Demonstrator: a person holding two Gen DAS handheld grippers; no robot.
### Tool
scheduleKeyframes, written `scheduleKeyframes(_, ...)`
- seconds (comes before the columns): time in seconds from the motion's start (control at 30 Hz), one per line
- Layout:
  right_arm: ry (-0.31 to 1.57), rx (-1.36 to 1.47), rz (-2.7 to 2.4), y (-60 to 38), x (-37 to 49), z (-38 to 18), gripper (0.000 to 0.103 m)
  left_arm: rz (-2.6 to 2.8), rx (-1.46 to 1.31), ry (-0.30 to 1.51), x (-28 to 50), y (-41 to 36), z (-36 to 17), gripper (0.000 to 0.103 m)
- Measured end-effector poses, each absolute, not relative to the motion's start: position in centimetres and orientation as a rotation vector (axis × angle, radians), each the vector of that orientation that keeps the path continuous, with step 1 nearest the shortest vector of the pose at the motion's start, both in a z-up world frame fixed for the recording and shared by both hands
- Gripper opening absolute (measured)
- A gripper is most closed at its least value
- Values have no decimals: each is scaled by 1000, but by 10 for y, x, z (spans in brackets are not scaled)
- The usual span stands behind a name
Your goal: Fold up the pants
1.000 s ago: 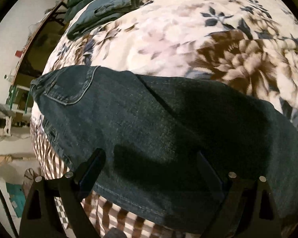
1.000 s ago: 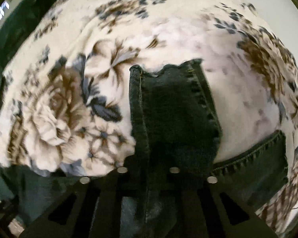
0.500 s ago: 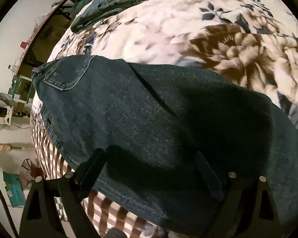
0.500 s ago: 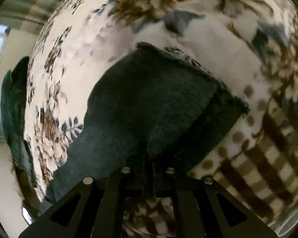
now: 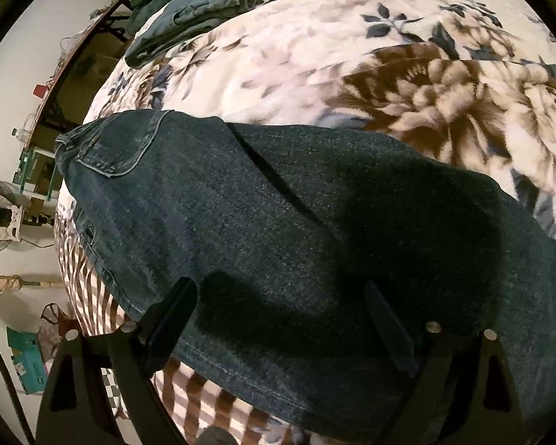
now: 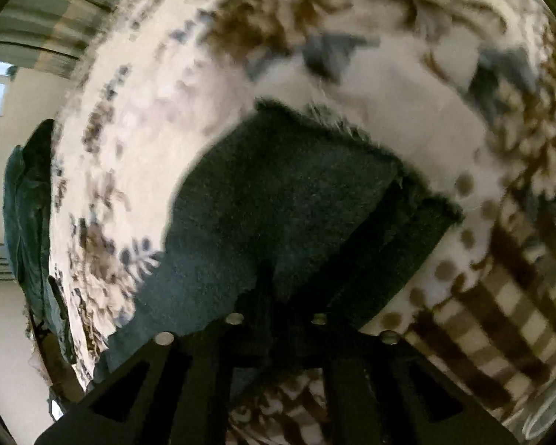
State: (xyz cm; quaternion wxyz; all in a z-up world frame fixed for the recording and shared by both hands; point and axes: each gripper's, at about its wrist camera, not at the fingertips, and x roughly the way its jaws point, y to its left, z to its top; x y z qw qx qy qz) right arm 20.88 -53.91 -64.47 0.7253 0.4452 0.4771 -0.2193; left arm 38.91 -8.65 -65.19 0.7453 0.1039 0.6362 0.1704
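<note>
Jaws of the left gripper [image 5: 281,319] stand wide apart above the pants [image 5: 278,222] and hold nothing. Jaws of the right gripper [image 6: 276,319] are pressed together on the leg ends [image 6: 296,204], near the frayed hems. The pants lie on the bed [image 5: 315,55], over a floral blanket; the waist with its pocket [image 5: 118,144] is at the left, close to the bed edge. A folded pile [image 5: 200,3] lies well apart at the far side. I think the risk is this: only the right gripper holds cloth, so one leg layer may slip out and the fold would come crooked. Also the waist could slide off the edge.
</note>
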Motion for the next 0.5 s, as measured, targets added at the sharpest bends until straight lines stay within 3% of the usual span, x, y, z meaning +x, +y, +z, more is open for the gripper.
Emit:
scheduleKeyframes(0.17, 959, 895, -486, -543, 205, -603, 5, 347, 221, 1383, 388, -88, -651, 92)
scheduleKeyframes(0.33, 1103, 993, -537, -554, 201, -660, 5, 332, 179, 1387, 388, -85, -652, 92)
scheduleKeyframes(0.47, 1118, 1096, -526, -563, 194, -675, 12, 292, 128, 1395, 384, -77, -649, 92)
scheduleKeyframes(0.5, 1118, 1101, -532, -563, 193, -672, 20, 277, 118, 1395, 382, -76, -647, 92)
